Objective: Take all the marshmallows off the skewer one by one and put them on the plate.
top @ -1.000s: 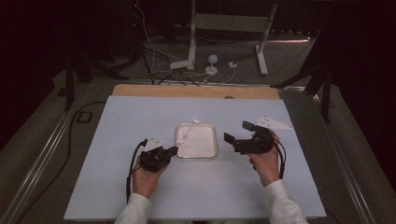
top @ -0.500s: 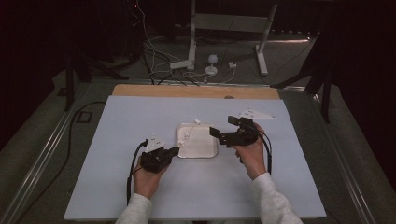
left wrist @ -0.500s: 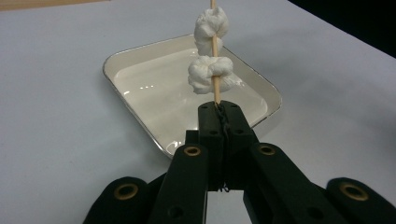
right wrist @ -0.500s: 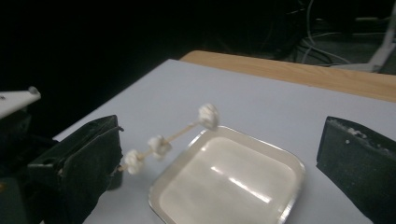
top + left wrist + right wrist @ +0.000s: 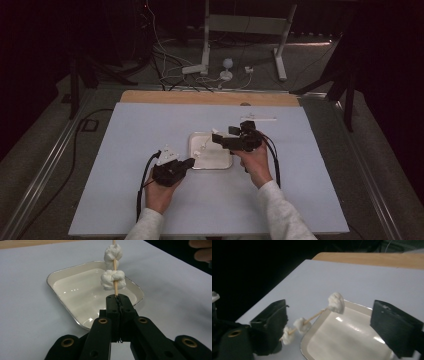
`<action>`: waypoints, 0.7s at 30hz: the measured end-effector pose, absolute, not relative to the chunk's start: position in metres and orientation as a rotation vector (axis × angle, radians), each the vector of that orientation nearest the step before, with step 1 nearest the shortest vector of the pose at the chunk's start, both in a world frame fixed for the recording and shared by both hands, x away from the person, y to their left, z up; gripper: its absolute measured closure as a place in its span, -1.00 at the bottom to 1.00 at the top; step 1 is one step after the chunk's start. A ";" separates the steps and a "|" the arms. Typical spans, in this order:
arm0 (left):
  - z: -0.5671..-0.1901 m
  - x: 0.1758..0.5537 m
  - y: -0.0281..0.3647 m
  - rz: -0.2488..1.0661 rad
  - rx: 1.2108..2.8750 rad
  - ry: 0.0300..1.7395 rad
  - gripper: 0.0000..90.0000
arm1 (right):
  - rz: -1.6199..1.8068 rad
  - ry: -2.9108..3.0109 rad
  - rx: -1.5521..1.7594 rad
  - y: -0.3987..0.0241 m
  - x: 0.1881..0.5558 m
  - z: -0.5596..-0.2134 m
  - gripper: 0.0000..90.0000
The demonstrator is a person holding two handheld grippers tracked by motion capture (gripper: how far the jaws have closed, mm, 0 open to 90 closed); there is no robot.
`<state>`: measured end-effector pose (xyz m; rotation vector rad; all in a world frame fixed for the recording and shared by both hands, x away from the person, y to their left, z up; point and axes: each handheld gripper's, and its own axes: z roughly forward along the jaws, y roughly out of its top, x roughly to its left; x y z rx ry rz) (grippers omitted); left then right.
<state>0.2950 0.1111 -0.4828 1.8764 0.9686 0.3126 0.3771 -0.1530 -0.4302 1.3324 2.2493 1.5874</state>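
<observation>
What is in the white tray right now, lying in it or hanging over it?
The tray holds nothing on its glossy floor. A wooden skewer threaded with white lumps, clamped in the left gripper, juts over it. The near corner is hidden behind that gripper's jaws.

1. This looks like a lab or recording studio, not a home: black curtains (image 5: 45, 45) close off the dark room on both sides.
2. The table (image 5: 140, 125) wears a plain pale sheet over a wooden top, whose far edge shows bare.
3. Beyond the far edge, loose cables (image 5: 170, 65) tangle on the grey floor (image 5: 310, 65).
4. A white metal stand (image 5: 207, 35) rises there among plugs.
5. Metal rails (image 5: 42, 170) run along the table's sides.
</observation>
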 end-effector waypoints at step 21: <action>-0.483 0.289 0.112 0.320 1.863 0.889 1.00 | 1.819 2.265 1.552 -0.150 0.394 -0.444 0.62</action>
